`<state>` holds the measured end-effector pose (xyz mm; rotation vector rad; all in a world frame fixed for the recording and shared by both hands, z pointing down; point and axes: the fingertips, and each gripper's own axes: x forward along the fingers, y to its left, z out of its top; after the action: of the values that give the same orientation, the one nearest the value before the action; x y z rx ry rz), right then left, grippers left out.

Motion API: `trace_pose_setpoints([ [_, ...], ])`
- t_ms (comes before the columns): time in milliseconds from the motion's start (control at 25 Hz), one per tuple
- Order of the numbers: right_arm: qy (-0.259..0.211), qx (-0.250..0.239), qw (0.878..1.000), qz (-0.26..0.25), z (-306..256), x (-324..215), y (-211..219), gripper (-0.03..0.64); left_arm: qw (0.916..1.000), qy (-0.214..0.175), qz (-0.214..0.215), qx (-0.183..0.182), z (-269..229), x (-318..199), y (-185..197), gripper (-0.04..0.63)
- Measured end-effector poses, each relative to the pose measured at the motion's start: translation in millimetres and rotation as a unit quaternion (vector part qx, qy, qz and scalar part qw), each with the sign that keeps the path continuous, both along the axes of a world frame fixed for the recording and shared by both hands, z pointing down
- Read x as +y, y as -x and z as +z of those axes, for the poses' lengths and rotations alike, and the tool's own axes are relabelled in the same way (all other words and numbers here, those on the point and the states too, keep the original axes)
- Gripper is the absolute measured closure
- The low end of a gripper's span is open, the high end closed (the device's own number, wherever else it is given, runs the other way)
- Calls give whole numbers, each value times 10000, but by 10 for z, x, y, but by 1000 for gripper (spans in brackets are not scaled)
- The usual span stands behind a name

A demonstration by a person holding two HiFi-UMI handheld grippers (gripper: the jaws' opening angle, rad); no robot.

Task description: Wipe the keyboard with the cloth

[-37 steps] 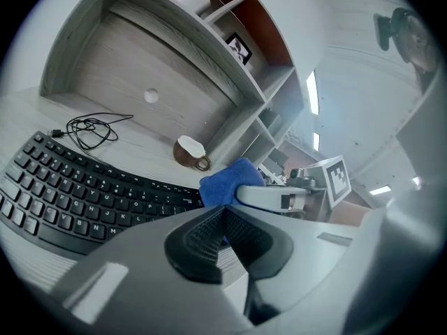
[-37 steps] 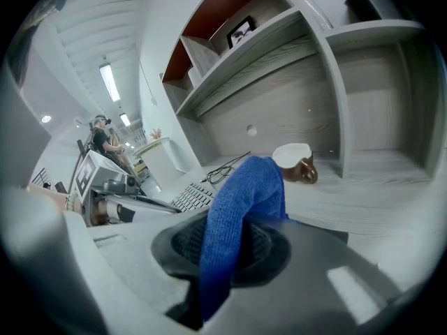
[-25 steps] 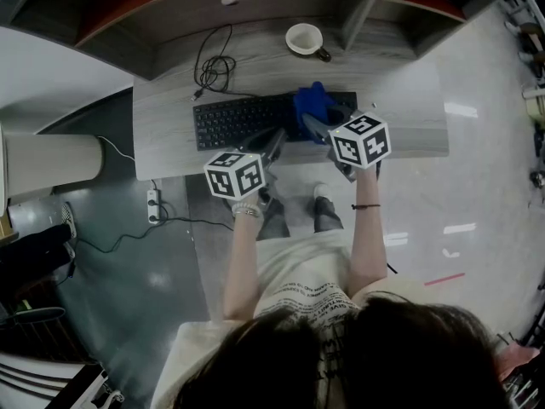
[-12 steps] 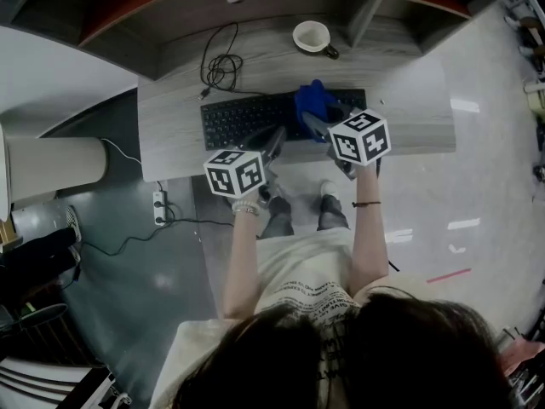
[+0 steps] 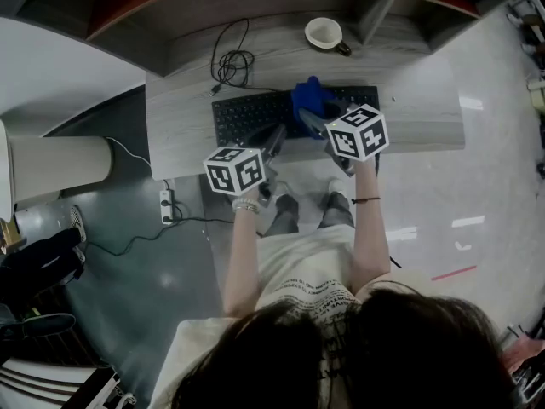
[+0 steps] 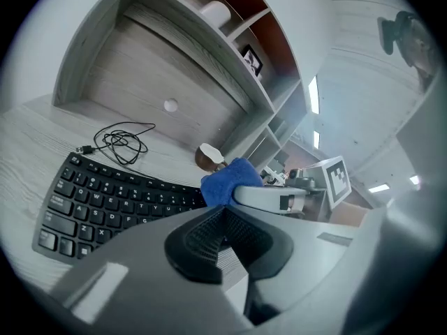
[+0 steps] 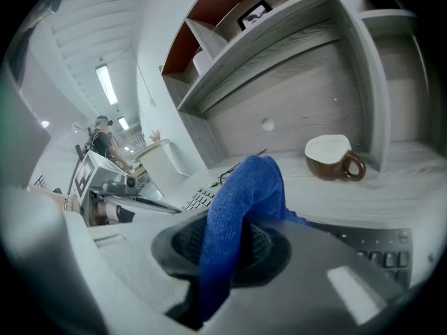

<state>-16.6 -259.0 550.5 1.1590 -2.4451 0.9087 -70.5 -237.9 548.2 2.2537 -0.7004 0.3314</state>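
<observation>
A black keyboard (image 5: 255, 115) lies on the grey wooden desk (image 5: 409, 100); the left gripper view shows its keys (image 6: 105, 194) too. A blue cloth (image 5: 311, 100) is bunched over the keyboard's right half, and my right gripper (image 5: 313, 123) is shut on it. In the right gripper view the cloth (image 7: 237, 208) hangs between the pads. My left gripper (image 5: 278, 135) hovers at the keyboard's front edge, its pads (image 6: 209, 239) pressed together with nothing in them. The blue cloth (image 6: 227, 180) shows just beyond it.
A brown-and-white mug (image 5: 325, 32) stands at the back of the desk, also seen in the right gripper view as a mug (image 7: 332, 157). A coiled black cable (image 5: 234, 62) lies behind the keyboard. Shelf dividers (image 5: 375, 7) rise at the rear. A power strip (image 5: 167, 204) lies on the floor.
The head view has drifted so the desk sits slightly further right and lower. Both grippers keep nearly the same place over the keyboard; the cloth stays held.
</observation>
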Motion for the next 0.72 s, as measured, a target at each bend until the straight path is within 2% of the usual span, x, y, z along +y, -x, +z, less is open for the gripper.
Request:
trace_pose_setpoints([
  [720,33,-33,10000,-4,41,-158,514,558,10000,53,-16,16,69,-156,487,589],
])
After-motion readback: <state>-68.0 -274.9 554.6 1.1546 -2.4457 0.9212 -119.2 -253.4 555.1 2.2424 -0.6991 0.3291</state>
